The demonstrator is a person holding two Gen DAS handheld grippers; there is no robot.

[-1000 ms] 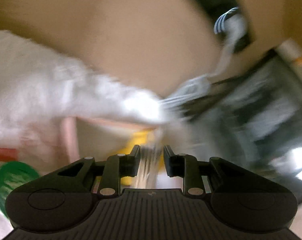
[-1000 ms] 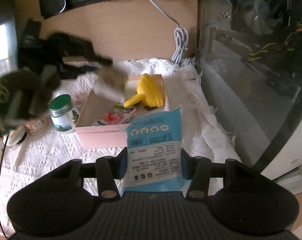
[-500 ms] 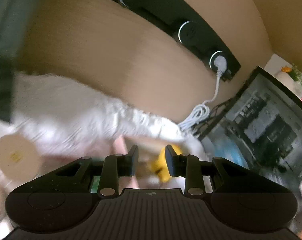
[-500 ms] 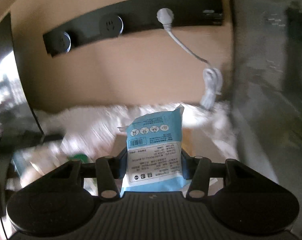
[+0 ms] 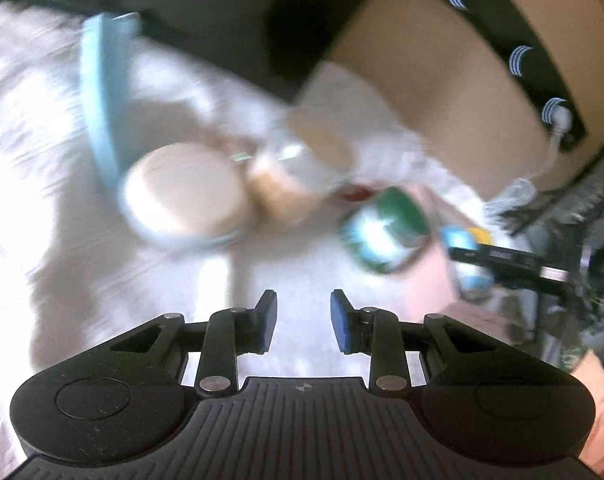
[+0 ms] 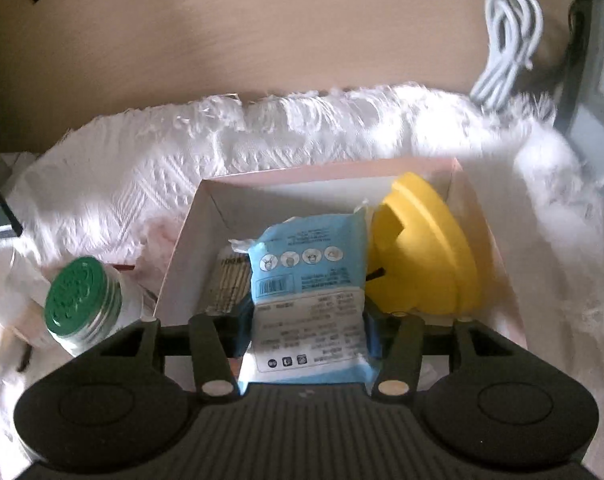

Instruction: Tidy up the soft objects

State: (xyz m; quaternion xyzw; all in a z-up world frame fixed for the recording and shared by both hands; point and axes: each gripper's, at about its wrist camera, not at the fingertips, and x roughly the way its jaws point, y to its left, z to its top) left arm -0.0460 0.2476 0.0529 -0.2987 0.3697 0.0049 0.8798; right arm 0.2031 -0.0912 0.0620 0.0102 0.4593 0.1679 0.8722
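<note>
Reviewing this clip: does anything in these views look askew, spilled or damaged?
Nothing looks spilled or broken. The yellow object leans on its edge against the pink box's right wall, and the white cloth is rumpled at the back. The right tongs hold the blue packet over the box. The left-wrist view is too blurred to judge.

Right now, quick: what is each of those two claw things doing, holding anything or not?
Left gripper: open, nothing between its blue pads, above the white cloth.
Right gripper: closed on the light blue plastic packet, over the open pink cardboard box.
</note>
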